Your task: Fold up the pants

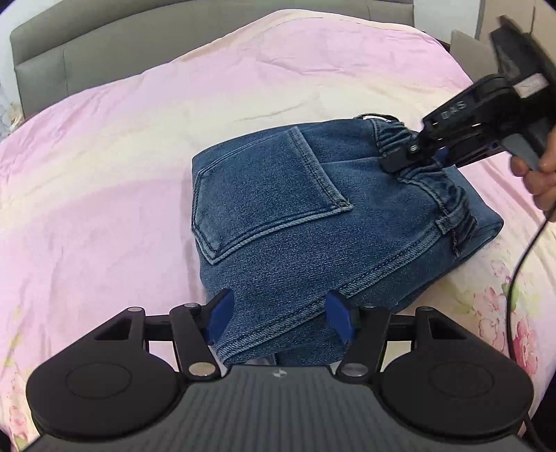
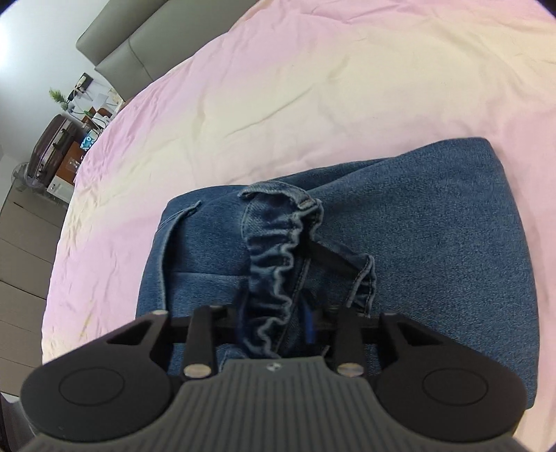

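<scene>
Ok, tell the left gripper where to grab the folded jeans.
Take the jeans at the near folded edge lying between the open left gripper, coming in low from the near side. The right gripper already pinches the elastic waistband on the far side.

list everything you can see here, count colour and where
jeans: 1, blue denim, folded on the bed, back pocket up
bedsheet: 1, pink and cream, floral edge, covering the bed
headboard: 1, grey, far end of the bed
suitcase: 1, dark, beside the bed
plant: 1, green, on the cluttered desk
left gripper: 1, black with blue pads, open around the jeans' near edge
right gripper: 1, black, shut on the elastic waistband
hand: 1, holding the right gripper
</scene>
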A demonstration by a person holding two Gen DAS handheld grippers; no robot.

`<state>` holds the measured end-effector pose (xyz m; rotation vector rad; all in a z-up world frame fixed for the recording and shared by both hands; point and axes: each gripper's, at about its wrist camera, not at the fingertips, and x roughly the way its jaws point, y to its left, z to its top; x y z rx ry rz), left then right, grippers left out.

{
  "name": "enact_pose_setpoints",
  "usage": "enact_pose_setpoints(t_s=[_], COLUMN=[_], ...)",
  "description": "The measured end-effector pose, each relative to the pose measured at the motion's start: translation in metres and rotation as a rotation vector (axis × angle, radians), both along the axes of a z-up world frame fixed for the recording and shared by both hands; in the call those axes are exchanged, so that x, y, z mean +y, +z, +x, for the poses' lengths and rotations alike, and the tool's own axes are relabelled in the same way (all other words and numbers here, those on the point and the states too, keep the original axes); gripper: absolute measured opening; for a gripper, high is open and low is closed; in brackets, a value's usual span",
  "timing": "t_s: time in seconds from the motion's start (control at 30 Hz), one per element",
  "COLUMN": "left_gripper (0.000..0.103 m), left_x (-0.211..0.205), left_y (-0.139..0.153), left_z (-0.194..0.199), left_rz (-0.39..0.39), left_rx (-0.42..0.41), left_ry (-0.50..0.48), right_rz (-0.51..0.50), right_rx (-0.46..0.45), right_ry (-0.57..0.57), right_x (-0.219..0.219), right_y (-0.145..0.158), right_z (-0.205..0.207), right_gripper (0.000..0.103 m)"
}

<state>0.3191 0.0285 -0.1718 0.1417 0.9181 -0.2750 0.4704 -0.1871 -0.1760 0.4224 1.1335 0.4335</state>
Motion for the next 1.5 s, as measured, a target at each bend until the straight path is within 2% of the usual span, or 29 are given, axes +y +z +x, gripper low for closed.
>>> enact_pose_setpoints(t_s=[0.1, 0.2, 0.3, 0.33, 0.4, 0.5, 0.63, 0.77, 0.87, 0.9, 0.93, 1.0, 1.1, 1.27, 1.4, 1.43, 1.47, 1.5], left_gripper=[0.072, 0.072, 0.072, 0.072, 0.072, 0.070, 0.067, 0.062, 0.057, 0.057, 0.056, 0.056, 0.055, 0.055, 0.055, 0.055, 0.055, 0.055], left_x=[-0.001, -0.003, -0.002, -0.003, -0.003, -0.010, -0.029, -0.056, -0.083, -0.091, -0.096, -0.103, -0.107, -0.110, -0.113, -0.113, -0.113, -0.113], left_y=[0.000, 0.007, 0.017, 0.020, 0.024, 0.030, 0.035, 0.027, 0.005, -0.002, -0.007, -0.013, -0.015, -0.016, -0.018, -0.018, -0.018, -0.018], left_z=[0.001, 0.000, -0.002, -0.002, 0.000, 0.007, 0.021, 0.034, 0.044, 0.044, 0.043, 0.042, 0.043, 0.046, 0.049, 0.049, 0.050, 0.050], left_rz=[0.006, 0.000, -0.048, -0.064, -0.105, -0.146, -0.154, -0.147, -0.064, -0.030, 0.000, 0.047, 0.075, 0.090, 0.086, 0.085, 0.085, 0.085], left_rx=[0.006, 0.002, -0.007, -0.008, -0.006, -0.002, -0.003, 0.026, 0.081, 0.079, 0.076, 0.074, 0.086, 0.096, 0.097, 0.097, 0.097, 0.098], left_ry=[0.012, 0.020, 0.018, 0.017, 0.015, 0.017, -0.004, -0.043, -0.050, -0.054, -0.058, -0.062, -0.073, -0.074, -0.069, -0.069, -0.069, -0.068], right_rz=[0.004, 0.047, 0.064, 0.063, 0.079, 0.101, 0.097, 0.100, 0.118, 0.121, 0.129, 0.150, 0.189, 0.349, 0.379, 0.371, 0.348, 0.314], right_rx=[-0.107, -0.158, -0.168, -0.146, -0.025, 0.086, 0.092, 0.105, 0.084, 0.074, 0.068, 0.047, 0.037, 0.202, 0.189, 0.186, 0.179, 0.171], right_ry=[0.045, 0.046, 0.002, -0.016, -0.075, -0.136, -0.135, -0.118, -0.075, -0.059, -0.055, -0.076, -0.106, -0.158, -0.145, -0.136, -0.127, -0.115], right_x=[0.011, 0.008, -0.007, -0.014, -0.035, -0.055, -0.056, -0.053, -0.054, -0.056, -0.060, -0.073, -0.093, -0.103, -0.096, -0.092, -0.088, -0.081], right_y=[0.031, 0.066, 0.080, 0.076, 0.049, 0.009, -0.017, -0.037, -0.037, -0.034, -0.033, -0.029, -0.032, -0.070, -0.079, -0.078, -0.077, -0.077], right_z=[-0.010, -0.021, -0.031, -0.032, -0.033, -0.041, -0.045, -0.032, -0.030, -0.029, -0.030, -0.032, -0.032, -0.024, -0.023, -0.023, -0.021, -0.020], right_gripper=[0.006, 0.003, 0.003, 0.003, 0.003, 0.003, 0.002, 0.003, 0.006, 0.009, 0.024, 0.038, 0.044, 0.060, 0.067, 0.065, 0.060, 0.049])
